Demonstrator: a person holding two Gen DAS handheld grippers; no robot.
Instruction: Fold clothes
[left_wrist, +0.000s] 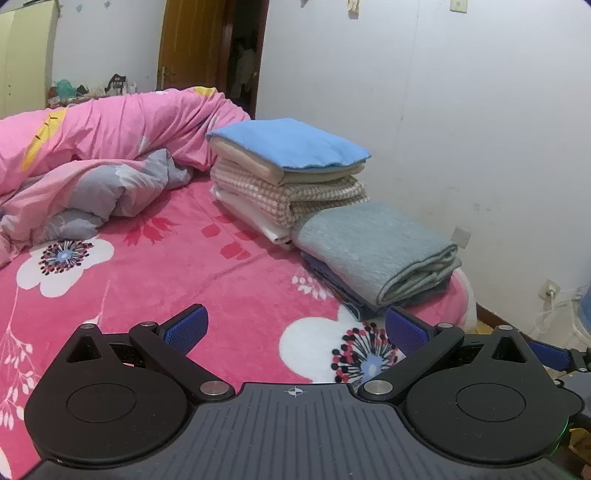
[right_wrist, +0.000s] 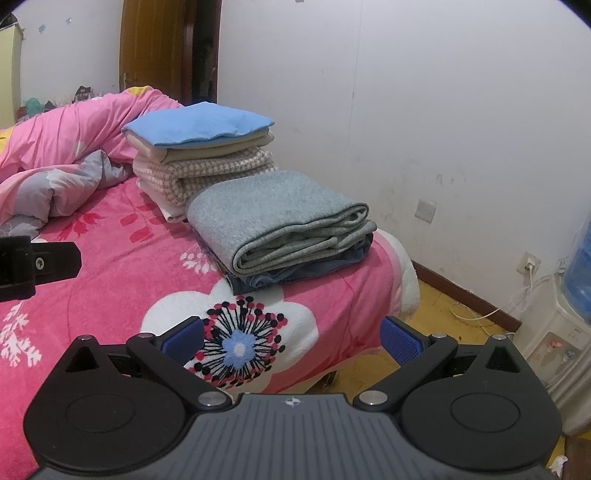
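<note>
Two piles of folded clothes sit along the bed's right side. The near pile has a grey knit garment (left_wrist: 373, 247) (right_wrist: 280, 218) folded over a dark blue one (right_wrist: 295, 275). Behind it, the taller pile holds a blue piece (left_wrist: 291, 146) (right_wrist: 195, 123) on top, then beige, checked (left_wrist: 295, 194) and white layers. My left gripper (left_wrist: 295, 326) hovers open over the pink floral bedspread (left_wrist: 155, 273), in front of the grey garment, with nothing between its fingers. My right gripper (right_wrist: 293, 334) is open and holds nothing, poised above the bed's near corner. The left gripper's side (right_wrist: 37, 264) shows at the right wrist view's left edge.
A crumpled pink duvet (left_wrist: 110, 147) (right_wrist: 66, 147) fills the bed's far left. A white wall runs along the right, with a wooden door (left_wrist: 192, 44) behind. On the floor to the right stand a water dispenser (right_wrist: 569, 321) and cables (right_wrist: 480, 314). A cluttered surface lies beyond the bed.
</note>
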